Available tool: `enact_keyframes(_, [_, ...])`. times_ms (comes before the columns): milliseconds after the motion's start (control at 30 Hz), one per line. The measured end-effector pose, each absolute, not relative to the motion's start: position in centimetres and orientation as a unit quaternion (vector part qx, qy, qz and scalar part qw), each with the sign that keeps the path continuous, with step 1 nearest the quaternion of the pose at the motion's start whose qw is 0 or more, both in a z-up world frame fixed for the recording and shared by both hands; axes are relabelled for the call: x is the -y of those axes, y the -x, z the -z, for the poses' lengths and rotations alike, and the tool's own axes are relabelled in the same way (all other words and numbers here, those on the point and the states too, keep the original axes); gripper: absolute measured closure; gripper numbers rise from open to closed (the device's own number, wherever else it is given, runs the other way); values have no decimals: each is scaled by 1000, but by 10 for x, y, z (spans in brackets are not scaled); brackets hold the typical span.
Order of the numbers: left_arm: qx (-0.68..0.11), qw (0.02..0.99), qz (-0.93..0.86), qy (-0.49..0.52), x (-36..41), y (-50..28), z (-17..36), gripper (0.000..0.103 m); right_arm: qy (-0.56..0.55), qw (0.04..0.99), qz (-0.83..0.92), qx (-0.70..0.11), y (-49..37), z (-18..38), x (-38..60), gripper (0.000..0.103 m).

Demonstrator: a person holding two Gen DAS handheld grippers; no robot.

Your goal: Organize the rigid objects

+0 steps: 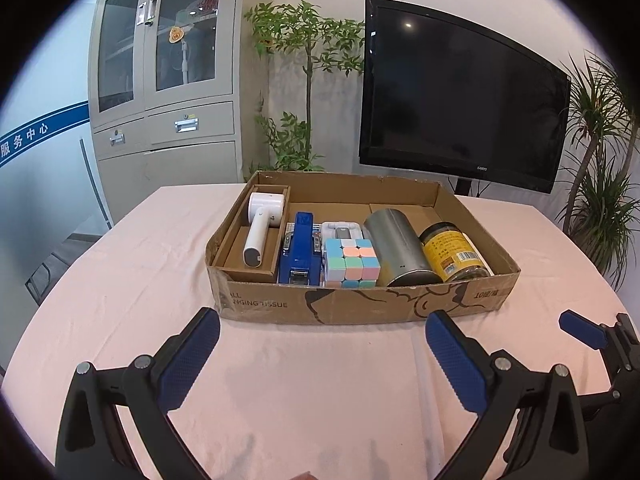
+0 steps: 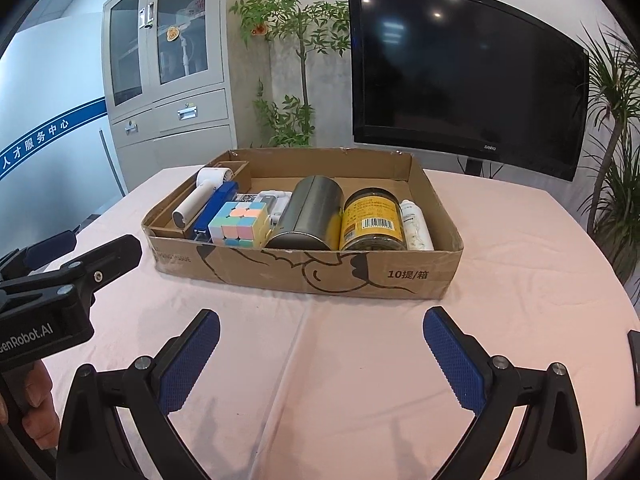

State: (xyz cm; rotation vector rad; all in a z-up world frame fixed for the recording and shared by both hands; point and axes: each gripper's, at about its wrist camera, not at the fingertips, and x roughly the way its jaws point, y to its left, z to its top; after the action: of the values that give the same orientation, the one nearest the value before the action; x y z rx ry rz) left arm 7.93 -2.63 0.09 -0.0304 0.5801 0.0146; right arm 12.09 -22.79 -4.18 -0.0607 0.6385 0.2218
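Note:
A low cardboard box (image 1: 360,304) (image 2: 304,270) sits on the pink-clothed table. Inside, from left: a white handheld device (image 1: 262,226) (image 2: 200,196) in a side compartment, a blue stapler (image 1: 301,254) (image 2: 214,210), a pastel puzzle cube (image 1: 351,264) (image 2: 239,225), a grey metal can (image 1: 398,246) (image 2: 312,212), a yellow-labelled jar (image 1: 454,252) (image 2: 372,220) and a white bottle (image 2: 416,224). My left gripper (image 1: 322,334) and right gripper (image 2: 320,330) both hover in front of the box, open and holding nothing. The left gripper's body (image 2: 60,280) shows in the right wrist view.
A black TV (image 1: 460,92) on a stand is behind the table, with potted plants (image 1: 304,80) and a grey cabinet (image 1: 164,68) along the wall. A small white item (image 1: 342,230) lies behind the cube. A dark object (image 2: 634,354) lies at the table's right edge.

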Motion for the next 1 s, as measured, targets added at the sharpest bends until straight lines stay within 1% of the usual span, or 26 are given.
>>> enact_keyframes(1000, [-300, 954, 1, 6, 30, -93, 8, 1, 25, 941, -79, -327, -115, 50, 219, 1])
